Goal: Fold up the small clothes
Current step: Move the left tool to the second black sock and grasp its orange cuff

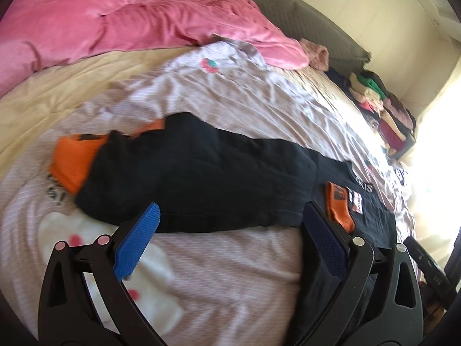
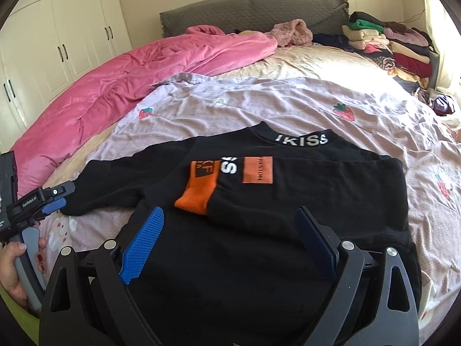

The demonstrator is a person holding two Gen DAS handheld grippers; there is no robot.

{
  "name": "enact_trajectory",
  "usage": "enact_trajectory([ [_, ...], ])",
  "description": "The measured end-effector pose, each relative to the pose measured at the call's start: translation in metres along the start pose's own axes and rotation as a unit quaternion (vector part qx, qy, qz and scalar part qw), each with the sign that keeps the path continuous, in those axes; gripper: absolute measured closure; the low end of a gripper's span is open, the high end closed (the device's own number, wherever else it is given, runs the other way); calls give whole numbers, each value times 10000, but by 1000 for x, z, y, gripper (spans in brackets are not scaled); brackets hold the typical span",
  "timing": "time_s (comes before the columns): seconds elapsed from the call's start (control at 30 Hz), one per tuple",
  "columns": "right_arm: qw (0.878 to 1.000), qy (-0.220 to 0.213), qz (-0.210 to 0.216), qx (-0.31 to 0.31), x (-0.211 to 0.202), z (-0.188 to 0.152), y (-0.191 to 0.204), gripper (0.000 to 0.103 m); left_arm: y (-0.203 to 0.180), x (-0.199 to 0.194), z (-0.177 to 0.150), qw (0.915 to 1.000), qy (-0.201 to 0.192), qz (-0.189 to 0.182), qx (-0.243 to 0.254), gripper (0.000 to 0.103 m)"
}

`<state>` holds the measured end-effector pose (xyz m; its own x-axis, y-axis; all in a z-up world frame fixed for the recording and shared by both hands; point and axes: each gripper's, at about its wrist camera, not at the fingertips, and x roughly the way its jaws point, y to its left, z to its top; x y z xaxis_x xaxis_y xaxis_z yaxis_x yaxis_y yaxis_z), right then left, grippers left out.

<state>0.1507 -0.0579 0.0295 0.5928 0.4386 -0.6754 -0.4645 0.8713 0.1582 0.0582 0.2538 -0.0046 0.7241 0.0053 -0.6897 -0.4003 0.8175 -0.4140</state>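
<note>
Jaws spread both grippers; black sweater (image 2: 259, 201) between, ungripped.

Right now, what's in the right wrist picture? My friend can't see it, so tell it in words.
A black sweater with orange cuffs lies flat on a bed, one sleeve folded across its chest. The right gripper hangs open above its lower part, and the left gripper sits by the other sleeve's end. A pink quilt and stacked clothes lie behind.
</note>
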Motion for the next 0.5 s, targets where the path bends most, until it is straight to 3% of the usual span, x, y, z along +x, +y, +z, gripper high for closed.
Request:
enact_trajectory([
  [0.5, 9963, 181, 627, -567, 22, 1, 74, 12, 80, -29, 2, 9964, -239, 379, -715, 10],
])
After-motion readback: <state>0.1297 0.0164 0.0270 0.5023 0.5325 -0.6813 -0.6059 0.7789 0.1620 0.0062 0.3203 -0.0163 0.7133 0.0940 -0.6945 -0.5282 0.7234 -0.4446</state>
